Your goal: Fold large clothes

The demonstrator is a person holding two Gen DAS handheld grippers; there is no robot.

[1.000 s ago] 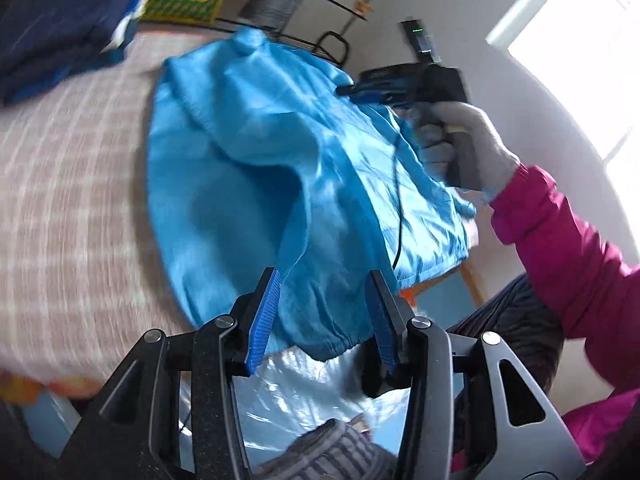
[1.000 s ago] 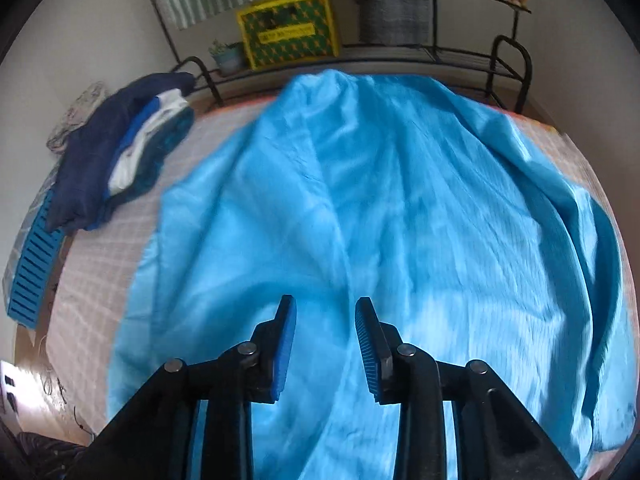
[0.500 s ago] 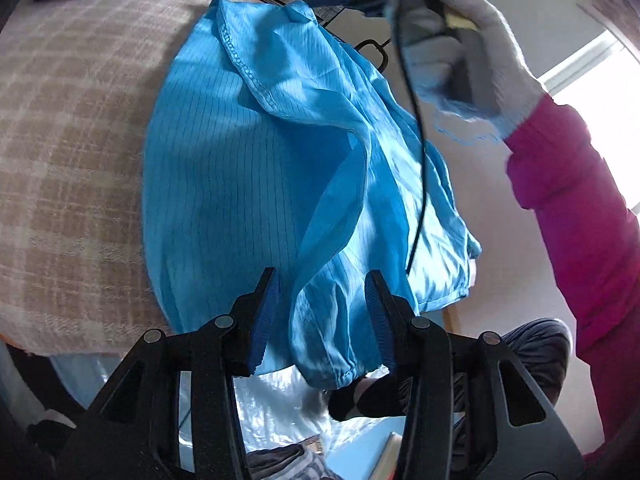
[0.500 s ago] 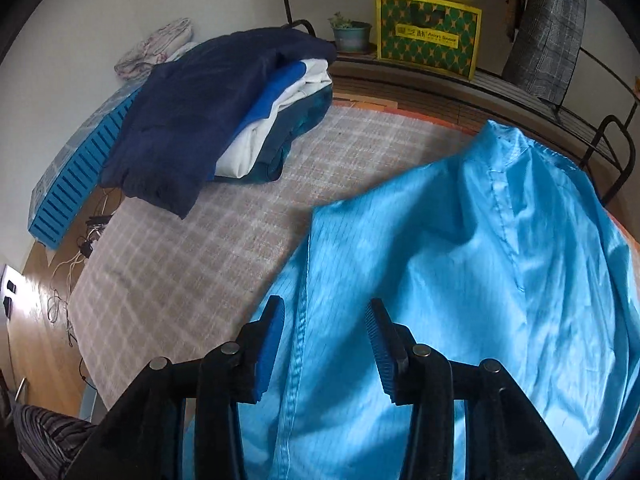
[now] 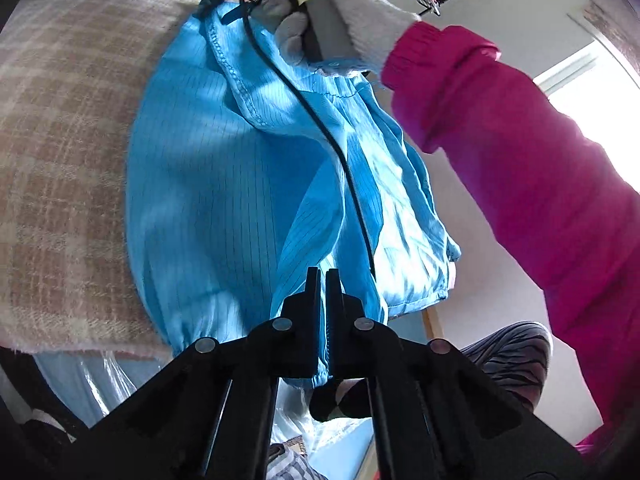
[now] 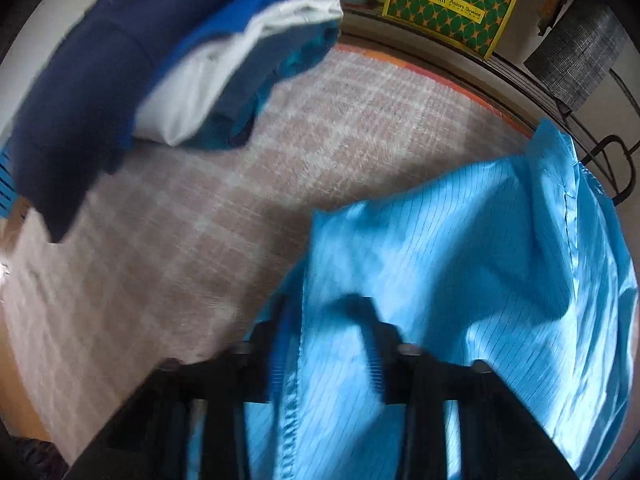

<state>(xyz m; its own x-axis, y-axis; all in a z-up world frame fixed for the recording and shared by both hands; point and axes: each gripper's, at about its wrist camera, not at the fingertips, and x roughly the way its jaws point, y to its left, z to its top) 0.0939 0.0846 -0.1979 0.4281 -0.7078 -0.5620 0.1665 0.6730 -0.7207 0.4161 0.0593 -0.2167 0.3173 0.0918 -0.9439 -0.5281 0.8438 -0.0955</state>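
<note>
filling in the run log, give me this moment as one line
left gripper: shut on blue garment cuff | right gripper: closing, garment edge between fingers | surface: plaid blanket | fold: not started

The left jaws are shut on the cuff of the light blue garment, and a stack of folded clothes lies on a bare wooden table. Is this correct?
Not quite. The stack of folded clothes lies on a checked blanket, not bare wood; the right wrist view shows it. The rest holds: the left gripper is shut on the light blue garment at its cuff.
</note>
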